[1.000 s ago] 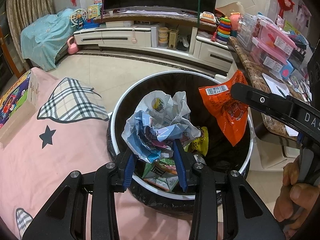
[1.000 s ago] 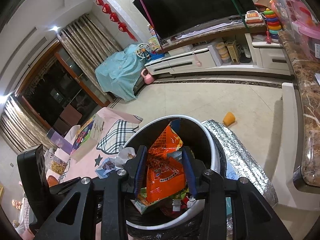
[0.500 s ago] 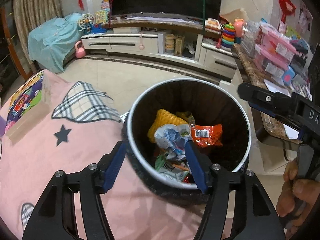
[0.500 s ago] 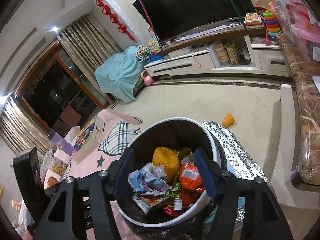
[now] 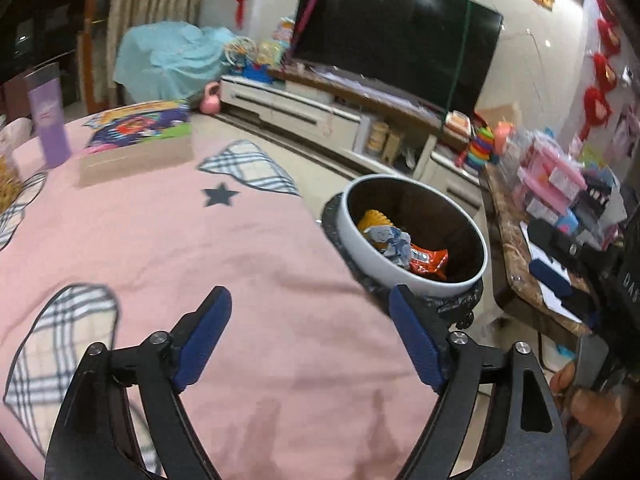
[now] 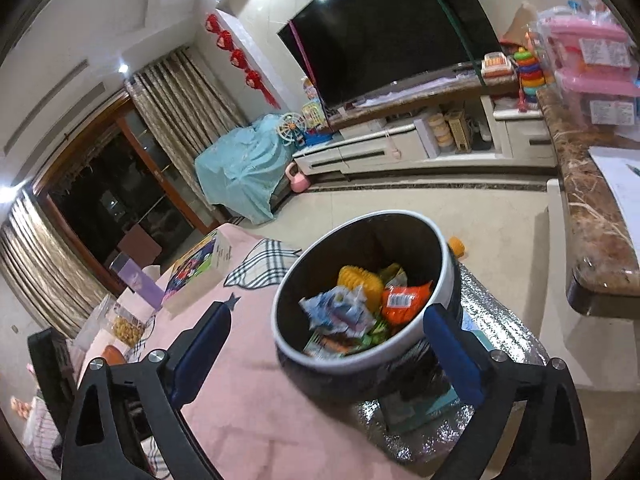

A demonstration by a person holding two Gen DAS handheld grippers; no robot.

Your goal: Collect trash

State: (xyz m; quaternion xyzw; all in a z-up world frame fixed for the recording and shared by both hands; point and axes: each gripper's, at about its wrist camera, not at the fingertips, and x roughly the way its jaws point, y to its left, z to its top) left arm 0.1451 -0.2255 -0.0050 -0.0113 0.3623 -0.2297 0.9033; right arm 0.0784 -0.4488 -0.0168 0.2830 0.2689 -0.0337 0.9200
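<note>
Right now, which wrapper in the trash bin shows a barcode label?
The orange wrapper, lying at the right of the pile in the trash bin; the crumpled blue-and-white wrapper beside it shows none.

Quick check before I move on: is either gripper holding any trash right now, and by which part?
Nothing is held. The left gripper and right gripper have just been opening, nothing between their jaws; the wrappers lie in the bin.

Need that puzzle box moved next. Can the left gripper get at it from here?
Probably yes. The left gripper is open and empty, and only bare pink tablecloth lies between it and the puzzle box.
</note>
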